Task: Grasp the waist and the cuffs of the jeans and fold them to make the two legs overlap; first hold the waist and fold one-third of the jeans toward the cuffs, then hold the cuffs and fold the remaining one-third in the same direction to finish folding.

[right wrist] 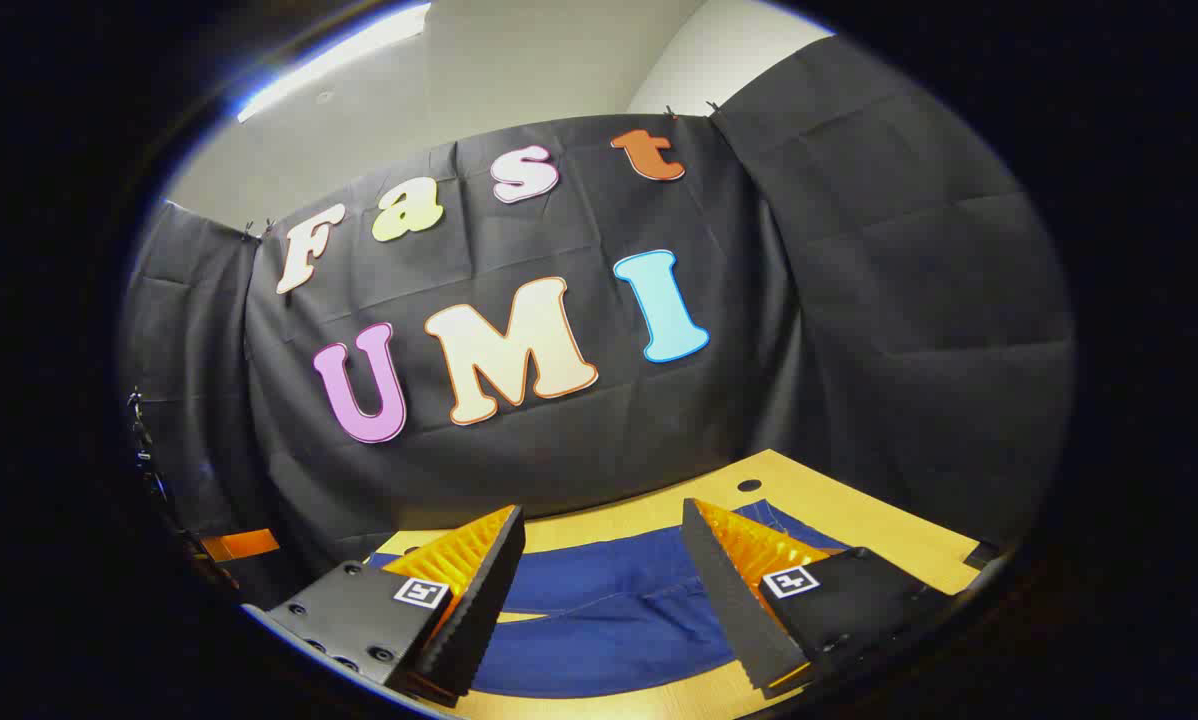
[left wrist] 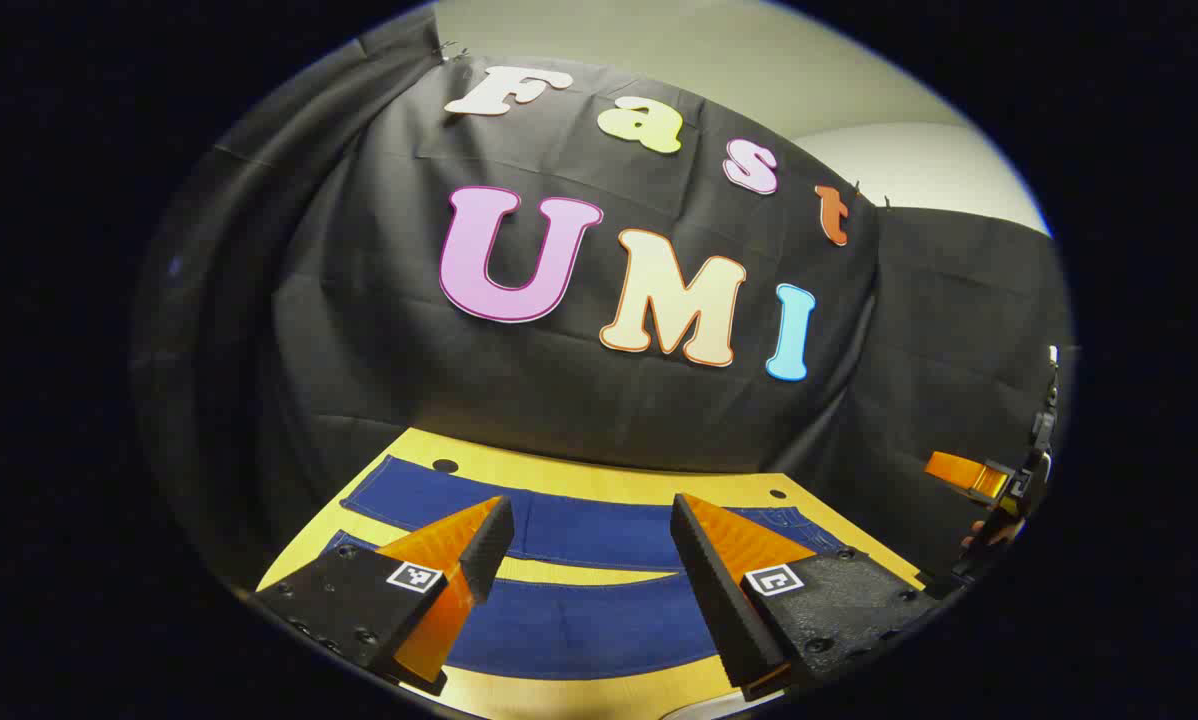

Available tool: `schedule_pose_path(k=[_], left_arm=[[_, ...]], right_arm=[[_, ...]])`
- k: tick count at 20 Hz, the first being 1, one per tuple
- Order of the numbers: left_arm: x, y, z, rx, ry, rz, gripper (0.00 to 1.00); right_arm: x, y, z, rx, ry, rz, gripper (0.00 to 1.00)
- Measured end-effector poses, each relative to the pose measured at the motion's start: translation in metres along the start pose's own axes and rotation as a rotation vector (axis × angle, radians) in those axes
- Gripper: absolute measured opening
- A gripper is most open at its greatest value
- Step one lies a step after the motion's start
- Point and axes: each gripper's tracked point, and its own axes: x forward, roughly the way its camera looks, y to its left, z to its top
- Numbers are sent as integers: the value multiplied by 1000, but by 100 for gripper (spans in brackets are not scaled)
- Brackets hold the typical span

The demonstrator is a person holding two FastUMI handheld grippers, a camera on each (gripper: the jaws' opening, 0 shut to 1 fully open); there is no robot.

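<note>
Dark blue jeans (left wrist: 579,535) lie flat on a yellow wooden table (left wrist: 599,478), the two legs stretched side by side with a strip of table between them. My left gripper (left wrist: 591,520) hovers above the legs, open, nothing between its fingers. In the right gripper view the jeans (right wrist: 599,610) spread below my right gripper (right wrist: 604,535), which is also open and holds nothing. At the right edge of the left gripper view the right gripper (left wrist: 989,478) shows small, with a hand behind it. The left gripper (right wrist: 239,545) peeks in at the lower left of the right gripper view.
Black cloth wall (left wrist: 559,380) rises right behind the table's far edge. Small round holes (left wrist: 445,466) sit near the table's back corners. Bare table (right wrist: 859,520) lies to the right of the jeans in the right gripper view.
</note>
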Motion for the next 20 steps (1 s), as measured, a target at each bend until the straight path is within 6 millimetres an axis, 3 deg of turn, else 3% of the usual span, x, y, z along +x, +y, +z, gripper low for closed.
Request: schedule_pose_path(k=[7, 12, 15, 16, 20], left_arm=[[7, 19, -33, 71, 96, -45, 94], [12, 31, -70, 165, 211, -107, 94], [11, 40, -93, 239, 284, -142, 94], [10, 43, -100, 272, 309, -158, 94], [8, 62, -126, 395, 423, -223, 96]], right_arm=[[-1, 1, -9, 8, 39, -27, 100], [5, 0, -27, -38, 94, -40, 98], [10, 7, -40, -65, 140, -22, 93], [9, 9, -43, -74, 148, -12, 98], [10, 25, -53, -56, 184, 38, 100]])
